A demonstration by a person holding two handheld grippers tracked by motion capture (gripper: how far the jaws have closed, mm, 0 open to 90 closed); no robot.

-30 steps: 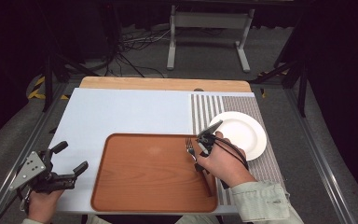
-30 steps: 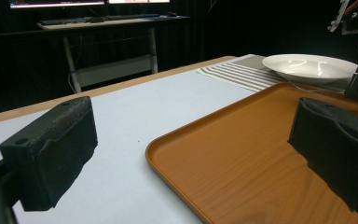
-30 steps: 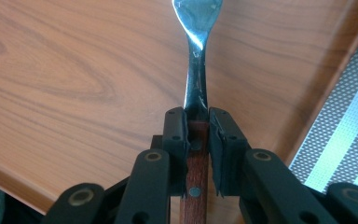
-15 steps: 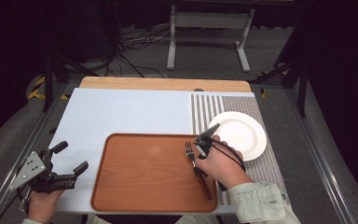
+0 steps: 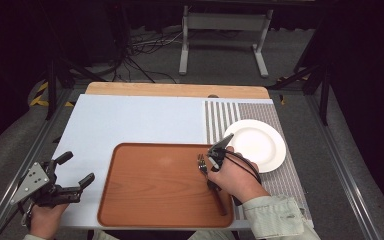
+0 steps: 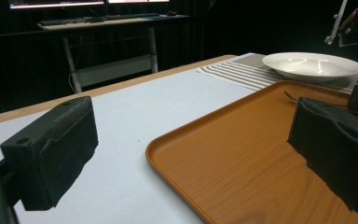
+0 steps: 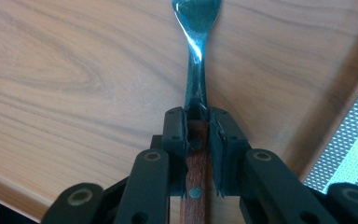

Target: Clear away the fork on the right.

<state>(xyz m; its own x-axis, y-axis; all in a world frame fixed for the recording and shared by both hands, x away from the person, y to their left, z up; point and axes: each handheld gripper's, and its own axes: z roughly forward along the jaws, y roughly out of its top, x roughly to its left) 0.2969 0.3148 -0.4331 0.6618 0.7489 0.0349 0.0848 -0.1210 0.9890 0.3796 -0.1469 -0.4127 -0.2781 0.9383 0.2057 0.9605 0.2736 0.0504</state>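
A fork with a wooden handle lies at the right side of the brown tray. My right gripper is shut on it where the metal neck meets the handle. In the right gripper view the jaws clamp the handle from both sides, and the fork's metal neck runs out ahead over the tray's wood grain. My left gripper stands open and empty at the table's front left, off the tray. In the left gripper view the open left gripper looks across the tray.
A white plate rests on a striped mat just right of the tray, also seen as plate. A pale sheet covers the table. A metal stand and cables lie on the floor beyond the far edge.
My right hand has edged slightly toward the near side with the fork still clamped. The left gripper has stayed put.
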